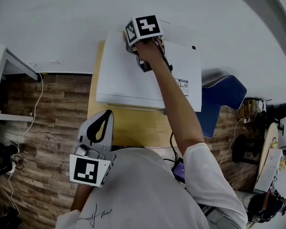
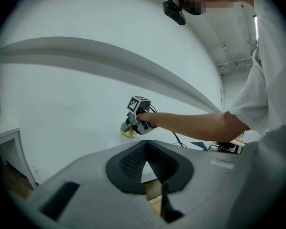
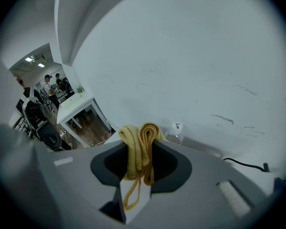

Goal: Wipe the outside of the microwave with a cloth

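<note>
At the back left corner of the microwave's [image 1: 133,80] top, close to the wall [image 1: 62,23], the right claw [image 3: 138,163] is clamped on a yellow cloth [image 3: 138,147]. The cloth is folded into a thick bunch that sticks out past the tips, with a thin strand hanging below. From the left gripper view, the bunch seems to rest on the white top panel.

The left claw [image 2: 145,163] has its jaws together with nothing between them. It is held low by the person's body, near the worktop's [image 1: 128,130] front edge and well apart from the microwave.

The cloth looks soft, light and limp, so it is best gripped across its bunched middle, as here, leaving a pad to rub with. The smooth casing probably lets the cloth glide, and the microwave looks heavy enough to stay put.
</note>
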Demonstrator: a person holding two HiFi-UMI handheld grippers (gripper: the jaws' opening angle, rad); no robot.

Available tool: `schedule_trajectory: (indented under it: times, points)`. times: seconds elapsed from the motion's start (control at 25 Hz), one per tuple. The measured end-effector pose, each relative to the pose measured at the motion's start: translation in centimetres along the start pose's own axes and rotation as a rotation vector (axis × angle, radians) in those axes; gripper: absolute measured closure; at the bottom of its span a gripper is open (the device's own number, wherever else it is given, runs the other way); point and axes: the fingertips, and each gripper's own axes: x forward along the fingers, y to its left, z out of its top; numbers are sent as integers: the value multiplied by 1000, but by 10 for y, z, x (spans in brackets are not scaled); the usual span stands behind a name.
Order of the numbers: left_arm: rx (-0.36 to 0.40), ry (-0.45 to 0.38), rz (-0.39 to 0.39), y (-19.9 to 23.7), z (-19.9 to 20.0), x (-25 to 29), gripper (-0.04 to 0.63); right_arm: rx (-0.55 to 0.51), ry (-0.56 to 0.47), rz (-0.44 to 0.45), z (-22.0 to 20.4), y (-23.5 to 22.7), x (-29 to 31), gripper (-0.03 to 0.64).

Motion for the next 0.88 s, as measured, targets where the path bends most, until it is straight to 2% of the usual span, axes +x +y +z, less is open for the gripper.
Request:
schedule_trajectory:
  times: [0.28,0.52,0.6,0.76,0.88]
  points:
    - [-5,-4,31,8,0,-6,604,-13,-7,72,11,33,14,502]
    - [-6,-9,58,13,2,-12,604,-51,-6,90,16,55,21,502]
    - [-7,-9,64,15,1,-12,604,-35,-6,131,17,64,23,502]
    - [-11,-5,62,14,1,-10,604,16,-10,306,19,92,15,502]
    - [-7,-1,46,9,-1,-6,604,-17,-46,299,25,83,-12,502]
